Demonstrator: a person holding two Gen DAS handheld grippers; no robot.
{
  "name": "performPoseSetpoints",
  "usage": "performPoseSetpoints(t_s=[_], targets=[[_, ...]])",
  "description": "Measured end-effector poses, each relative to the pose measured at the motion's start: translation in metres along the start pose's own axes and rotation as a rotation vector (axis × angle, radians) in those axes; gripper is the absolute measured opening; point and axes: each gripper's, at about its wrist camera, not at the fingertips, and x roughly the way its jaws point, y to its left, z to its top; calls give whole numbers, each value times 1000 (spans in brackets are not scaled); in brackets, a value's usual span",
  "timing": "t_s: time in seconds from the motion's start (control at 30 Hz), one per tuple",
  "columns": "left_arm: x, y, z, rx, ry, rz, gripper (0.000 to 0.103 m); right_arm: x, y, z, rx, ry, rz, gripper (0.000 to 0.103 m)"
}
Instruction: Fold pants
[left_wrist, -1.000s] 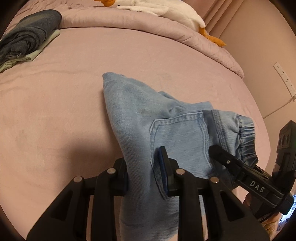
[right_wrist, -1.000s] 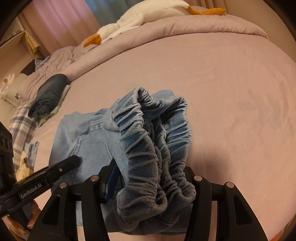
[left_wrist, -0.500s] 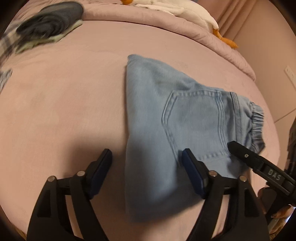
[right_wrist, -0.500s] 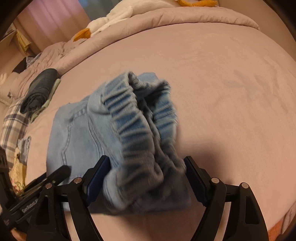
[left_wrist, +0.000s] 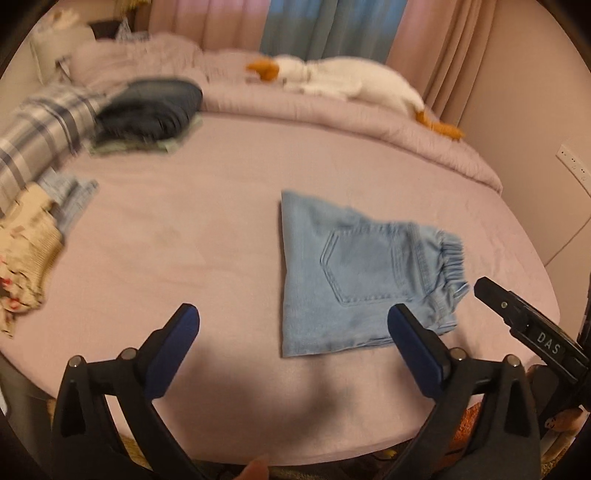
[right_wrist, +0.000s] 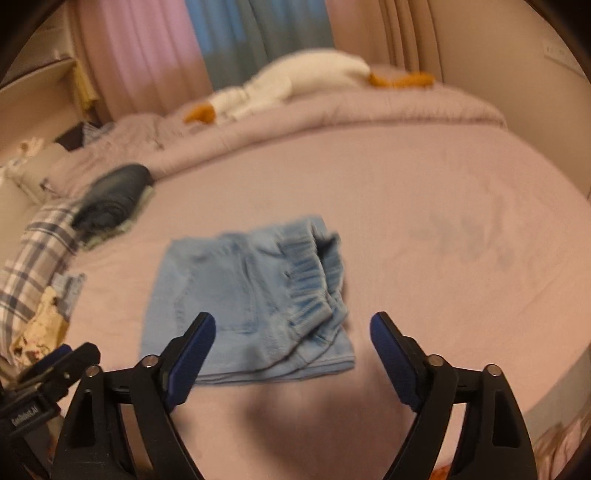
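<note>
Pants folded, both tongs let go.
Left view: left tongs (left_wrist: 291, 325) opening wide, empty; pants (left_wrist: 351, 273) folded on the bed (left_wrist: 184, 229) just ahead. Right view: right tongs (right_wrist: 293, 332) opening, empty, pants (right_wrist: 240, 295) ahead; folding looks finished.

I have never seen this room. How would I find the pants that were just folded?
Look at the pink bed below the long white plush goose. On the open sheet near its front edge lies a light blue denim bundle, the folded pants. Unlike the dark folded garment farther back, they show a back pocket and a gathered elastic waistband.
</note>
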Motion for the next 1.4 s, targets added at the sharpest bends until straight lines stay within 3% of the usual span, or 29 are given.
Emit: performPoseSetpoints(t_s=[0.17, 0.37, 0.57, 0.8, 1.4], targets=[[-29, -7, -2, 32, -85, 6, 102, -24, 10, 3, -34, -89, 19, 88], [-40, -7, -5, 28, -79, -53, 102, -34, 15, 4, -38, -136, 37, 90], [-40, -9, -9, 36, -68, -5, 102, -31, 17, -1, -35, -126, 21, 90], [-33, -5, -9, -1, -32, -20, 102, -30, 19, -4, -41, -117, 22, 90], [-31, -11, -8, 42, -36, 3, 102, -20, 20, -4, -47, -88, 6, 90]])
